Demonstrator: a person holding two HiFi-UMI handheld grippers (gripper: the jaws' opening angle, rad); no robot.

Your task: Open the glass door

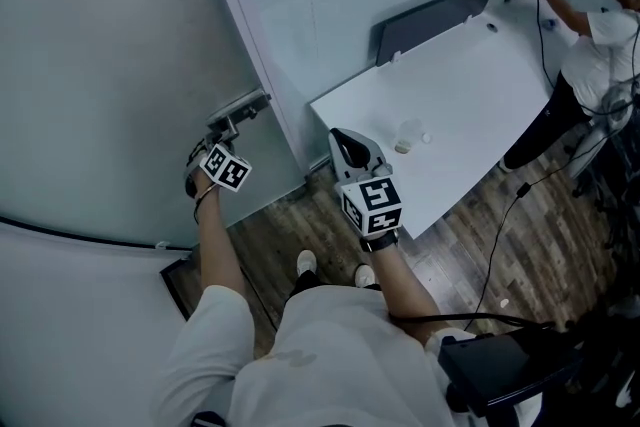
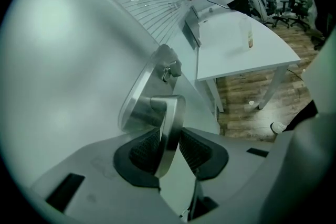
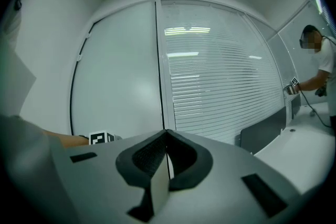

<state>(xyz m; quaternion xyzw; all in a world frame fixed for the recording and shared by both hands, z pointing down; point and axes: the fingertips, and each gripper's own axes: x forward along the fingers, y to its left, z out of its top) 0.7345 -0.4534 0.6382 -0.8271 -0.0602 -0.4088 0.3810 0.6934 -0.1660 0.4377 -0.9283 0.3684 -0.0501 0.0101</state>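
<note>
Left claw (image 2: pixel 169 136) is clenched on the lever handle (image 2: pixel 167 110), pads on both of its flat sides. The handle sits at the right edge of the glass door (image 1: pixel 100 65), beside the frame. Right claw (image 3: pixel 167 157) is closed and empty, held level near the worktop (image 1: pixel 470 85) corner.

Step in hand, as judged: handle gripped, latch release not confirmed. Next: press the lever down, then swing the door without letting the pads slip.

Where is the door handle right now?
In the left gripper view, the door handle is clamped between the pads of the left gripper, on the glass door, left of the white table.
</note>
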